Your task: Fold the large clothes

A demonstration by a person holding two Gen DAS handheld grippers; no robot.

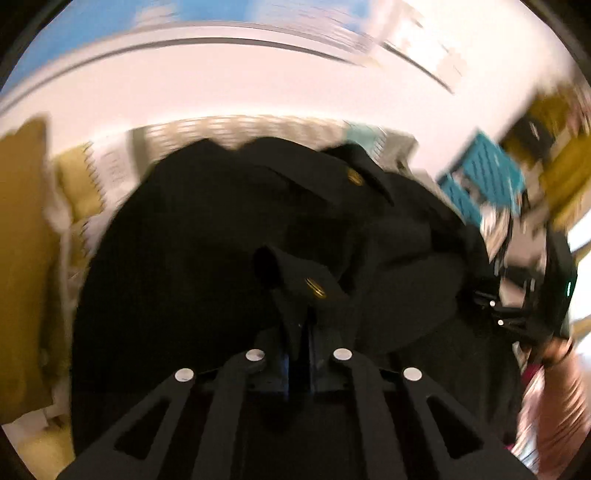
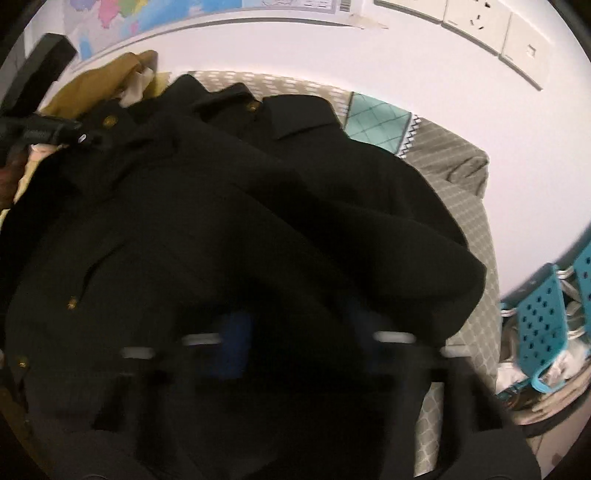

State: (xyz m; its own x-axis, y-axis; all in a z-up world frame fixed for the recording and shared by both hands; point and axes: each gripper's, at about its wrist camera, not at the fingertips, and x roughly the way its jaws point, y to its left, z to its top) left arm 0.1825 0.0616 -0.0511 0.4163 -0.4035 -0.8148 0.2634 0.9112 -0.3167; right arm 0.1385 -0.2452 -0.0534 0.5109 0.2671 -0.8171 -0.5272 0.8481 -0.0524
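A large black coat [image 1: 207,236] with gold buttons lies bunched on a grey checked bed cover [image 2: 465,206]. It fills the right wrist view too [image 2: 229,206]. My left gripper [image 1: 301,325] is shut on a black tab of the coat that bears a gold button [image 1: 316,287]. My right gripper [image 2: 295,339] is blurred and dark over the coat's lower part; its fingers stand apart and I cannot see cloth between them. The right gripper also shows at the right edge of the left wrist view [image 1: 517,306].
A mustard garment [image 2: 96,85] lies at the far left of the bed. A teal perforated basket [image 2: 543,325] with laundry stands right of the bed. A teal patterned cloth [image 2: 376,118] lies by the white wall, with wall sockets [image 2: 476,18] above.
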